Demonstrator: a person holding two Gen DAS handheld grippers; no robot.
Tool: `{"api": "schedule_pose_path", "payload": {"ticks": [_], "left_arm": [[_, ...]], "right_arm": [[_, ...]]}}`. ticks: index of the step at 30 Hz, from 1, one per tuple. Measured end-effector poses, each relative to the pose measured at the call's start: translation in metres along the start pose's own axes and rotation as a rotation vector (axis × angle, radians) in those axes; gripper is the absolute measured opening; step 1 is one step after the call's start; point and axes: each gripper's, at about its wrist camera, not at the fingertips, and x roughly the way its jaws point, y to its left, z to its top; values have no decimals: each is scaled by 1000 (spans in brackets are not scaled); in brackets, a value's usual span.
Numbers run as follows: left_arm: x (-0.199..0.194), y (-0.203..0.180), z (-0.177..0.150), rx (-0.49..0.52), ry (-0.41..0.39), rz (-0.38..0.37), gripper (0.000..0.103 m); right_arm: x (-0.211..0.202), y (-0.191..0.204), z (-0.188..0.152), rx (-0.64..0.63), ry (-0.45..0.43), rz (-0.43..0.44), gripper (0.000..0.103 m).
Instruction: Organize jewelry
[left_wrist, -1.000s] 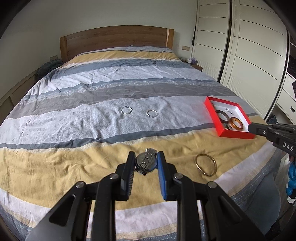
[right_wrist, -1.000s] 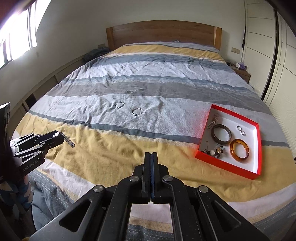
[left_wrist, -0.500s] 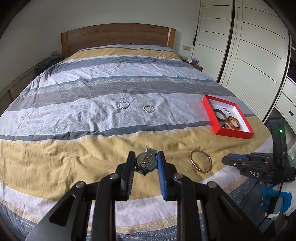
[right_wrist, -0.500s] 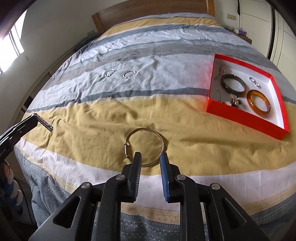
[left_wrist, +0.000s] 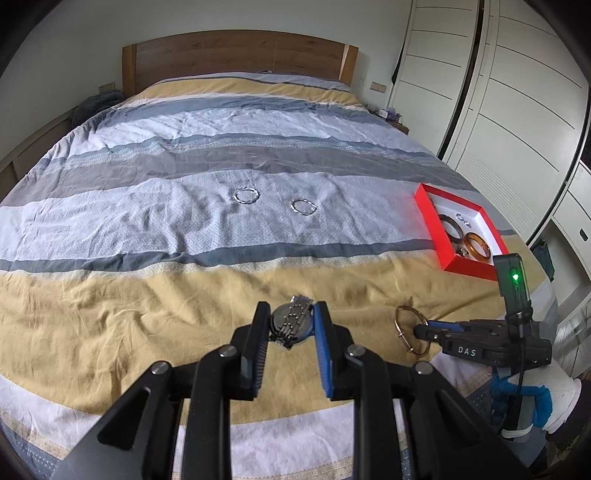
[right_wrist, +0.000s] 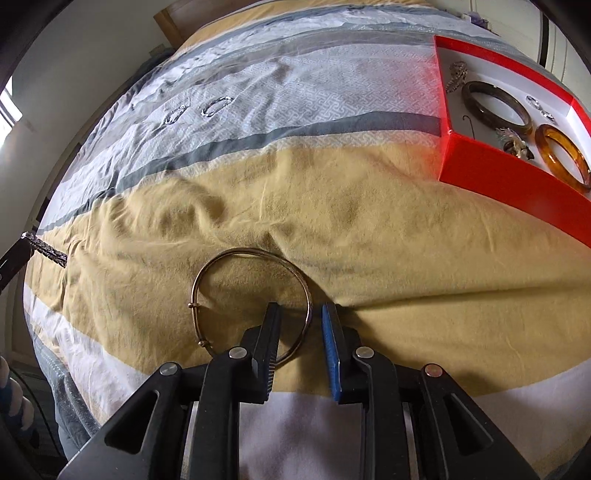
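Observation:
My left gripper (left_wrist: 290, 314) is shut on a silver metal watch (left_wrist: 291, 326), held just above the yellow stripe of the bedspread; its band (right_wrist: 46, 253) shows at the left edge of the right wrist view. A thin gold wire bangle (right_wrist: 251, 252) lies flat on the yellow stripe near the foot of the bed. My right gripper (right_wrist: 301, 308) is down at the cloth with its jaws apart. They stand on either side of the bangle's right arc, and the pads are not pressing it. In the left wrist view the right gripper (left_wrist: 421, 330) reaches the bangle (left_wrist: 398, 325) from the right.
A red box (right_wrist: 517, 184) with a white inside sits on the bed at right, holding a dark bangle (right_wrist: 495, 107), an amber bangle (right_wrist: 565, 158) and small pieces. Two silver bracelets (left_wrist: 246, 194) (left_wrist: 303, 205) lie mid-bed. White wardrobes (left_wrist: 498, 110) stand right, the headboard (left_wrist: 236, 55) far.
My right gripper came down to the bed, went from shut to open, and now straddles the gold bangle. My left gripper sank slightly, still gripping the watch.

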Motion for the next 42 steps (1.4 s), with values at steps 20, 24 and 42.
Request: {"api": "schedule_pose_path", "payload": {"ticks": [20,24,42], "left_arm": [[-46,-15,-2,12,-65,1,22],[-54,-27,-1,20,-76,-12,22],[12,-168,73,192,-34,-209,22]], "right_arm": [[-72,11,-6,-64,-156,-64,5],[-97,4,-8,-55,-202,-70,5],[-177,-140,20,136,-337,-202,5]]}}
